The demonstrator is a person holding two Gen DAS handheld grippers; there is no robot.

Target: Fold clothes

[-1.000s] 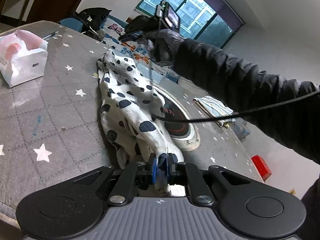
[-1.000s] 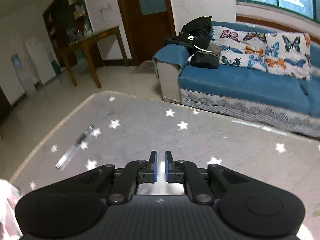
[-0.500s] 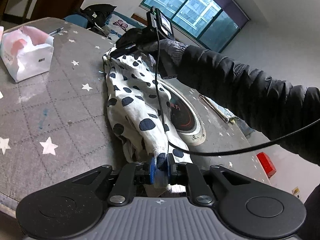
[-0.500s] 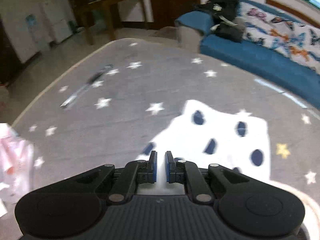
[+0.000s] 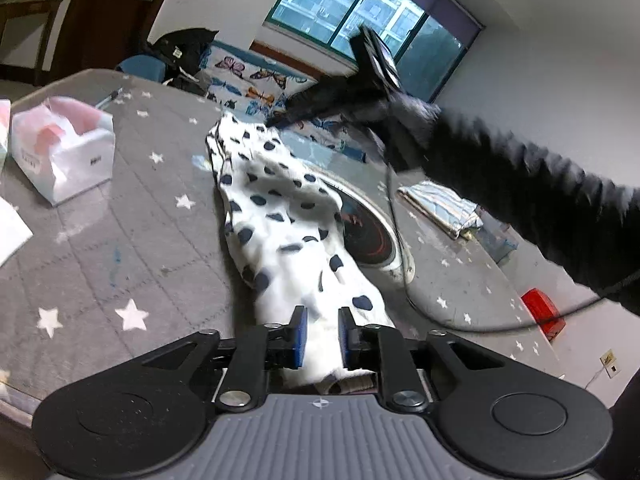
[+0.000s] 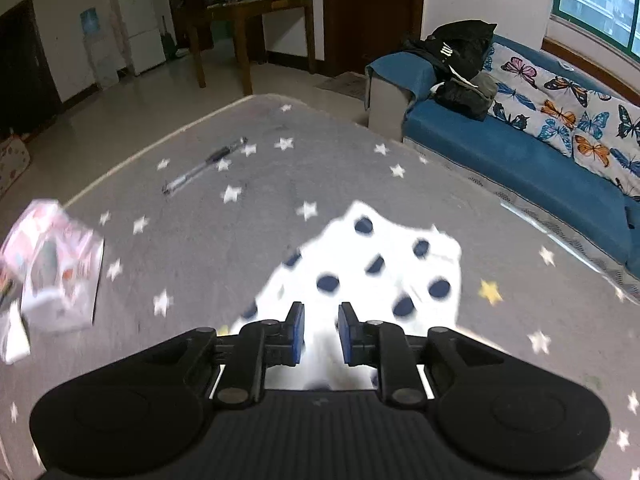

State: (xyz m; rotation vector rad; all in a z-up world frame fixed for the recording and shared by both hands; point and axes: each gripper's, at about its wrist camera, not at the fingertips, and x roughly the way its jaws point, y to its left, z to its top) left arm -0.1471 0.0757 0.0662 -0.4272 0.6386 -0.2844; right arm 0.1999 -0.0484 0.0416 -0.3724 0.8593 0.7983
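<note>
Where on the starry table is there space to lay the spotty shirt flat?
Bare grey tablecloth lies between the tissue pack and the spotted garment, and between the pen and the sofa-side edge. It is crowded near the round cooktop and folded striped cloth.

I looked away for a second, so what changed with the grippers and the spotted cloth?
Both have opened: the left gripper and right gripper were pinched shut on the spotted cloth and now stand apart around it. The tissue box and pen stayed put.
</note>
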